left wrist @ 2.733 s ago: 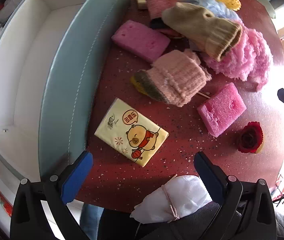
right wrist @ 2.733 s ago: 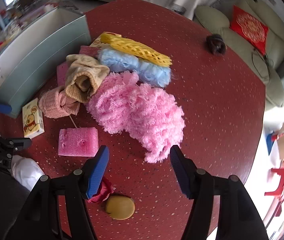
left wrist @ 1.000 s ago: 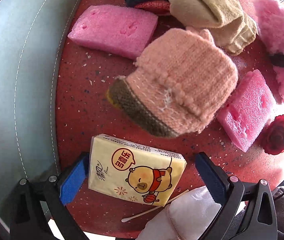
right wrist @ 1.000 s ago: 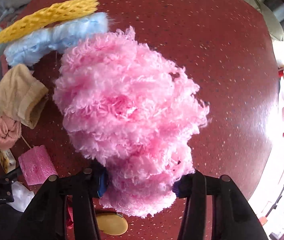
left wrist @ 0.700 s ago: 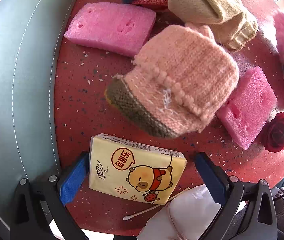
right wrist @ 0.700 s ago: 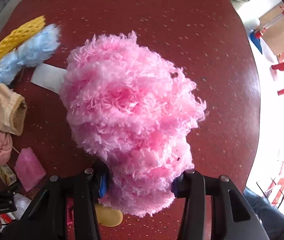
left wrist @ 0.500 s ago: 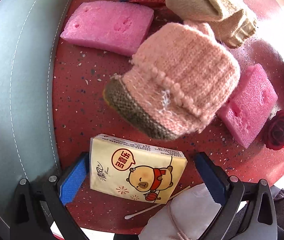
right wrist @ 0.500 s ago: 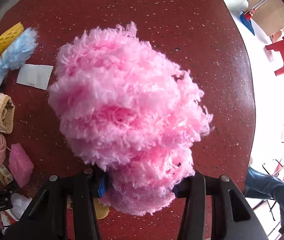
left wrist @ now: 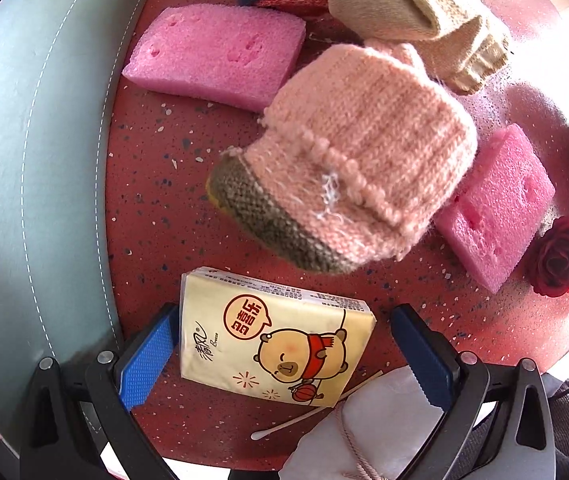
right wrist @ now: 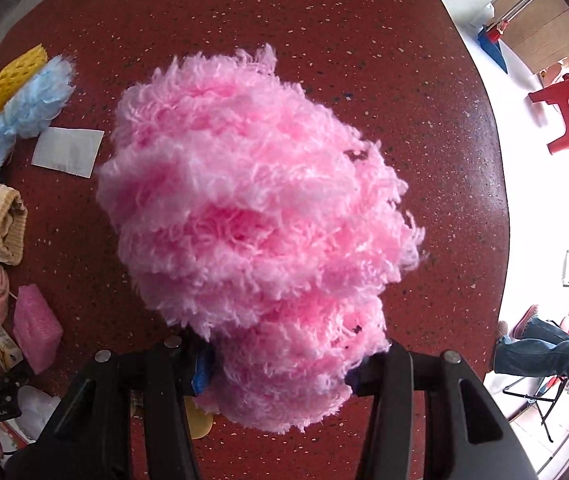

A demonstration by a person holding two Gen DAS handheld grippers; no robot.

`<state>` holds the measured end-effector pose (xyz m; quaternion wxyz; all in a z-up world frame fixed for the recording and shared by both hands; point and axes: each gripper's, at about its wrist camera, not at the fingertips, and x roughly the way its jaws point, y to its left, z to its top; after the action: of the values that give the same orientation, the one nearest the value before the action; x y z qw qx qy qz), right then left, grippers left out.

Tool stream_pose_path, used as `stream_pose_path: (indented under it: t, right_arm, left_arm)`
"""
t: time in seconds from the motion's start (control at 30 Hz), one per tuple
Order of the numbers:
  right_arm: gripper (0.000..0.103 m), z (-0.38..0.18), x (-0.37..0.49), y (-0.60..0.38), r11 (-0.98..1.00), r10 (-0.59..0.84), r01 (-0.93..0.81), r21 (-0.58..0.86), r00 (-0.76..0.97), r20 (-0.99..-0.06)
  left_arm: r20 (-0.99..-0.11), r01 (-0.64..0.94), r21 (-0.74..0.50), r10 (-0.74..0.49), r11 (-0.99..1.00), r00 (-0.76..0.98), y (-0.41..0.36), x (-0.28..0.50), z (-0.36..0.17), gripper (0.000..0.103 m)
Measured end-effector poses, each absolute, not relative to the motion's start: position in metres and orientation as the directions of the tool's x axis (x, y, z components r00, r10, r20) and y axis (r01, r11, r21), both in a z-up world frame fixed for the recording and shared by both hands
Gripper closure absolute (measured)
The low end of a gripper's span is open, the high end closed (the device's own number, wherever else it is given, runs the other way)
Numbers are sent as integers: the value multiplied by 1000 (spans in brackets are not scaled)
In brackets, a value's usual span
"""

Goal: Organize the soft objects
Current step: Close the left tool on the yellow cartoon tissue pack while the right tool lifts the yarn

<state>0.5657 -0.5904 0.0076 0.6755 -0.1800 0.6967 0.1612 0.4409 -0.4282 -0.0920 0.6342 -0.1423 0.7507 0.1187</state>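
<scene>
Right gripper (right wrist: 276,364) clamping pink fluffy bundle (right wrist: 260,220), lifted above red table (right wrist: 424,120)

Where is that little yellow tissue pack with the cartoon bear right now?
In the left wrist view, the yellow tissue pack lies on the red table between the left gripper's open blue fingers, just below the pink knitted hat.

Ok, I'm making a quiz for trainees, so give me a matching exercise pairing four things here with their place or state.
Things:
1. pink fluffy bundle
2. tissue pack
3. red rose
4. knitted pink hat

Places or states:
A. lying between open jaws
B. clamped in the right gripper
C. beside a pink sponge
D. partly over a pink sponge

Pairs: 1-B, 2-A, 3-C, 4-D
</scene>
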Motion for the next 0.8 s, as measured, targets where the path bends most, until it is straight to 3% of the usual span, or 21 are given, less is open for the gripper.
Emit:
stream_pose_path:
  t: [0.07, 0.13, 0.17, 0.27, 0.3, 0.37, 0.47, 0.6, 0.8]
  right_arm:
    - [50, 6, 565, -586, 877, -33, -480, -18, -22, -999]
    - [50, 6, 560, -585, 873, -35, -487, -21, -20, -999]
    - [50, 13, 554, -579, 873, -38, -486, -22, -21, -999]
    - [50, 10, 549, -582, 879, -45, -476, -26, -28, -999]
    - [50, 10, 549, -582, 882, -48, -470, -27, -33, -998]
    - [50, 9, 548, -584, 887, -50, -461, -26, -41, -998]
    - [50, 9, 546, -588, 899, -47, -437, -21, -50, -998]
    - [50, 8, 543, -591, 906, -53, -423, -25, -54, -997]
    - [50, 6, 537, -589, 912, -68, -409, -37, -61, -996]
  left_arm:
    - [-986, -396, -5, -71, 918, -153, -403, 478, -95, 0]
    - [-986, -394, -10, -75, 919, -149, -367, 459, -62, 0]
    - [-985, -398, -8, -77, 917, -158, -376, 506, -73, 0]
    - [-982, -373, -12, -81, 928, -170, -388, 439, -95, 1]
    - [-981, -369, -14, -84, 929, -175, -402, 449, -110, 1]
    - [-982, -365, -15, -84, 931, -172, -404, 445, -131, 9]
    - [-985, -344, -18, -75, 939, -154, -380, 432, -114, 22]
    - [-984, -318, -21, -76, 948, -163, -374, 437, -88, 24]
    - [-984, -302, -43, -92, 952, -151, -378, 455, -92, 26]
